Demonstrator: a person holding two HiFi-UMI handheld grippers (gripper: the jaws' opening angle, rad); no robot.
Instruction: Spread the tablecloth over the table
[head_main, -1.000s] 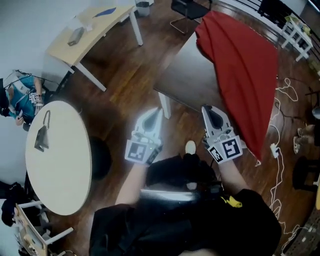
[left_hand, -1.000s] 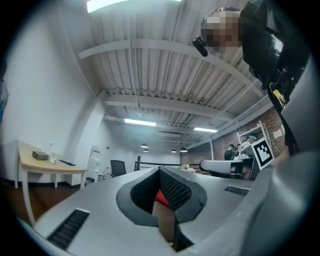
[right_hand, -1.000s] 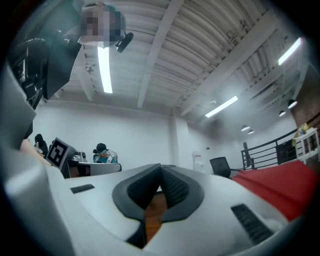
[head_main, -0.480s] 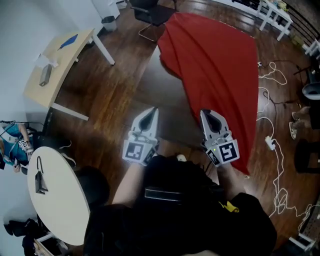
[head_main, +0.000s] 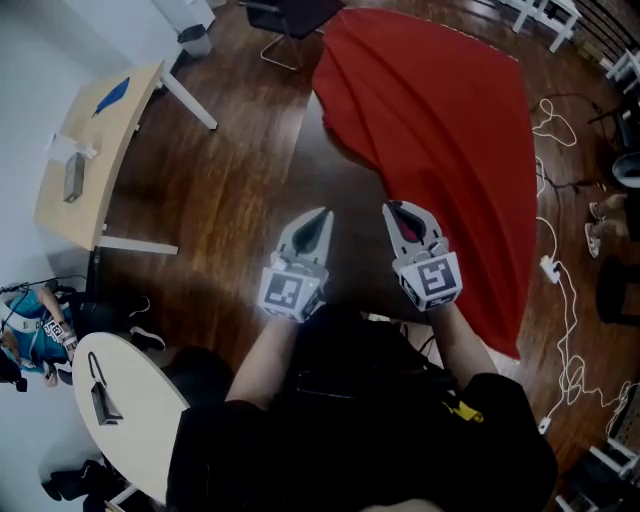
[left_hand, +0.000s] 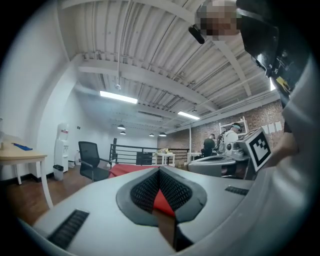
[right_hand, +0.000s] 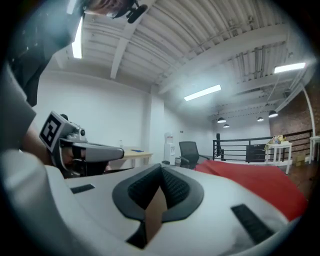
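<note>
Both closed, empty, left gripper (head_main: 320, 217), right gripper (head_main: 398, 210)

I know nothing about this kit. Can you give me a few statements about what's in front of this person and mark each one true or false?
1. The red tablecloth covers the whole dark table. False: it lies bunched over the far and right part; the near left part is bare.
2. The left gripper and the right gripper both have their jaws closed, holding nothing. True.
3. Part of the tablecloth hangs over the table's edge at the right of the head view. True.
4. The wooden floor has no cables on it. False: white cables lie on it to the right of the table.
</note>
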